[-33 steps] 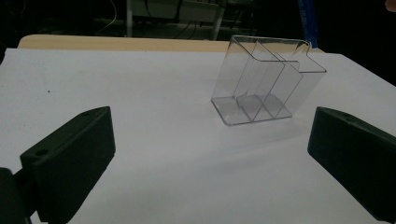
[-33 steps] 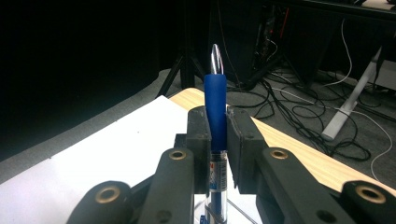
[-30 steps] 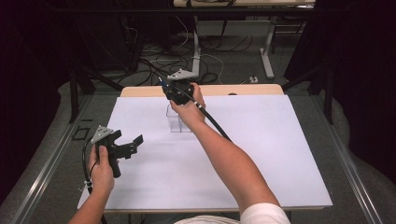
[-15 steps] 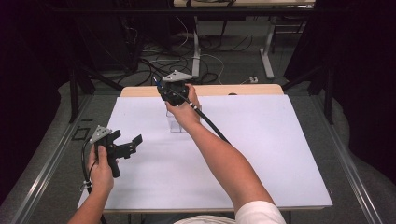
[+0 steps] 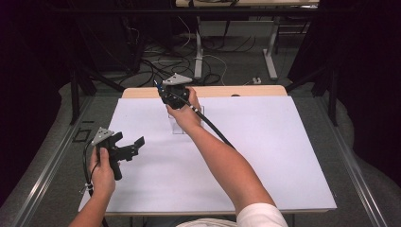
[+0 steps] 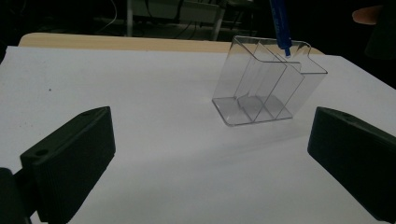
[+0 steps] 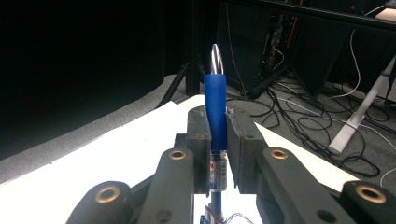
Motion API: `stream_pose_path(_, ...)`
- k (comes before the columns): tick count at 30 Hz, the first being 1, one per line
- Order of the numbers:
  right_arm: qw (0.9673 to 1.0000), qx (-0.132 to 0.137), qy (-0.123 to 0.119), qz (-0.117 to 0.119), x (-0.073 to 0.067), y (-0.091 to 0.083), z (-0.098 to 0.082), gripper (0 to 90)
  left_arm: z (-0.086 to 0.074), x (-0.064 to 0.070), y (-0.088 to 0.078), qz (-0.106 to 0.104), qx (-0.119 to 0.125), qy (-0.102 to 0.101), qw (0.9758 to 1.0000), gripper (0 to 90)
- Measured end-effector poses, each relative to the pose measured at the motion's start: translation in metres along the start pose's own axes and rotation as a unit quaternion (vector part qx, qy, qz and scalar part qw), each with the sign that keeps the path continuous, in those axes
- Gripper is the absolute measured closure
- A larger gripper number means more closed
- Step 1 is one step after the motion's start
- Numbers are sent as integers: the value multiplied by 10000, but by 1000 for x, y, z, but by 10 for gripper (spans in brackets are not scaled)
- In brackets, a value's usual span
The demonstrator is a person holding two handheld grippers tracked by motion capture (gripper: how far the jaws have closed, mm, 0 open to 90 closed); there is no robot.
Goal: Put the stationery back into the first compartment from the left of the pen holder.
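**Pen poised over a light holder**

White tabletop [image 5: 265,156] carries a clear divided holder [image 6: 268,84], tilted, near the far edge. Right gripper [image 7: 217,135] is clamped on a blue pen [image 7: 215,105] whose lower end sits at the holder's rim. Left gripper [image 6: 210,154] hangs wide open, empty. Off-centre pressure could likely tip the holder over.

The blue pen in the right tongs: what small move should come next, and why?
Probably lower it straight down a little. The right tongs are shut on the blue pen, and in the left gripper view its lower end sits just at the top rim of the clear divided holder, not yet deep in a slot. The left tongs hang open, apart from the holder.
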State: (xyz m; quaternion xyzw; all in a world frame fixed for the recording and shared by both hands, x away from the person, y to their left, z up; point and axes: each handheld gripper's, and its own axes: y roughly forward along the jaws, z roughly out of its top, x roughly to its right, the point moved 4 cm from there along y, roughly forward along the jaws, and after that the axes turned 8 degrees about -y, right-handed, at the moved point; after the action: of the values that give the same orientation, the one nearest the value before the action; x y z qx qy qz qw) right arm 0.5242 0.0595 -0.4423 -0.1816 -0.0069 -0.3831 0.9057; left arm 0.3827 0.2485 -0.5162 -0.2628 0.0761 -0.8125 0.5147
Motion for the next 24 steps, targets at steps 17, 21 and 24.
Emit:
stream_pose_path(17, 9996, 112, -130, -241, 2, 9, -6, 803, 0, 0, 0, -11, -1, -9, 10000, 6)
stream_pose_path(21, 9994, 128, -170, -269, 3, 11, -7, 803, 0, 0, 0, -14, -7, -11, 10000, 6)
stream_pose_path(24, 9994, 121, -140, -300, 4, 13, -9, 802, 0, -1, 0, -15, -4, -11, 10000, 6)
